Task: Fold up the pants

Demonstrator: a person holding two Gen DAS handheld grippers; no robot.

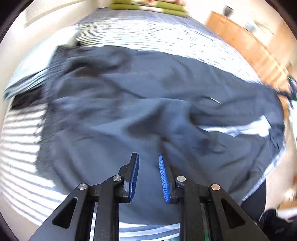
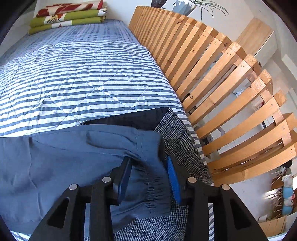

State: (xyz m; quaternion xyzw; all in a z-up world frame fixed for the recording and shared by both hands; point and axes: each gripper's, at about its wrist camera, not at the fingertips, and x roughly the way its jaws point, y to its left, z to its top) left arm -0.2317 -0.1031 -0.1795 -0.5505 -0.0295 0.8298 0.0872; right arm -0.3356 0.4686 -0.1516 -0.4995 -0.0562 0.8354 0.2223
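Pants (image 2: 55,163) on striped quilted bedspread (image 2: 83,77); wooden slat rail (image 2: 213,89) beside bed.

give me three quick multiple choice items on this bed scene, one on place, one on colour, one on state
1. Where does the folded stack of bedding lie?
A. at the far end of the bed
B. on the floor
C. on the pants

2. What colour are the pants under the grippers?
A. red
B. blue
C. yellow

3. What is between the left gripper's fingers?
A. a pillow
B. a wooden slat
C. nothing

Key:
1 A: the stack sits at the far end of the striped bed.
2 B: the pants are blue.
3 C: the left gripper hangs above the pants with an empty gap, while the right gripper has the elastic waistband between its fingers.
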